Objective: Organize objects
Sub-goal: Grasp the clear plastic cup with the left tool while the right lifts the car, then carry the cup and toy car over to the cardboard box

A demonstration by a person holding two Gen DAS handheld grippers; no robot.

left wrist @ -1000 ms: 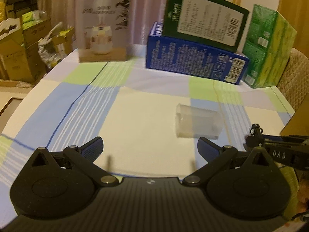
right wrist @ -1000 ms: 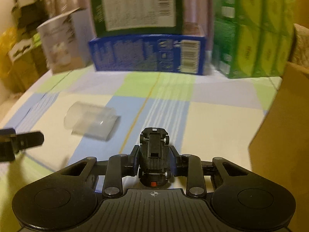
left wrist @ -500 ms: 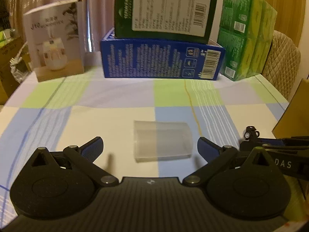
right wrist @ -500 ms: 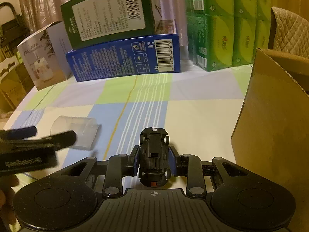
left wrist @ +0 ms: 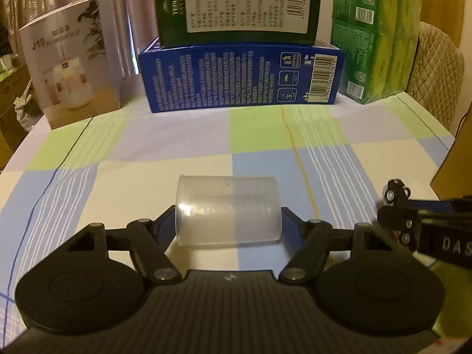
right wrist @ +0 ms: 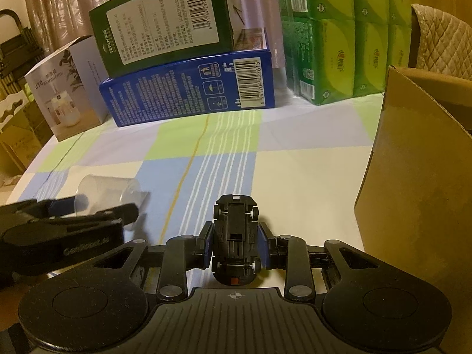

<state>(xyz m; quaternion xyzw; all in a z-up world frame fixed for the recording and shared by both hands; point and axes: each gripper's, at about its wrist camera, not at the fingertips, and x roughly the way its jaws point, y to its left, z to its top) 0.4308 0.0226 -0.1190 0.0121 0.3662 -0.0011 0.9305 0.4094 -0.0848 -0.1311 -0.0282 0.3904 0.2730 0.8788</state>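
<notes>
Two grippers, each busy with one object. Left gripper (left wrist: 228, 221), lower centre of its view, straddles a clear cup (left wrist: 227, 210) lying on its side on the checked tablecloth (left wrist: 147, 153). Jaws sit at the cup's two ends, close in or touching; cannot tell whether they are actually clenched on it. Cup looks to rest on the cloth, not lifted. Taking it end to end makes sense: a cup on its side would roll away from a squeeze across the round wall.

Right gripper (right wrist: 236, 243), bottom centre of its view, is clenched on a black toy car (right wrist: 235, 240), underside up, nose pointing forward, pads on its flanks. Flat sides give the surest hold on a small thing.

Cardboard box (right wrist: 413, 177) stands at the right edge, near the car, top open; likely the drop-off.

Background, upper frame: white carton (left wrist: 70, 70), green carton (left wrist: 239, 3) stacked on blue carton (left wrist: 242, 79), green packs (left wrist: 380, 35). All well apart from the work.

Judgement: the car goes into the box next, the cup after it.
</notes>
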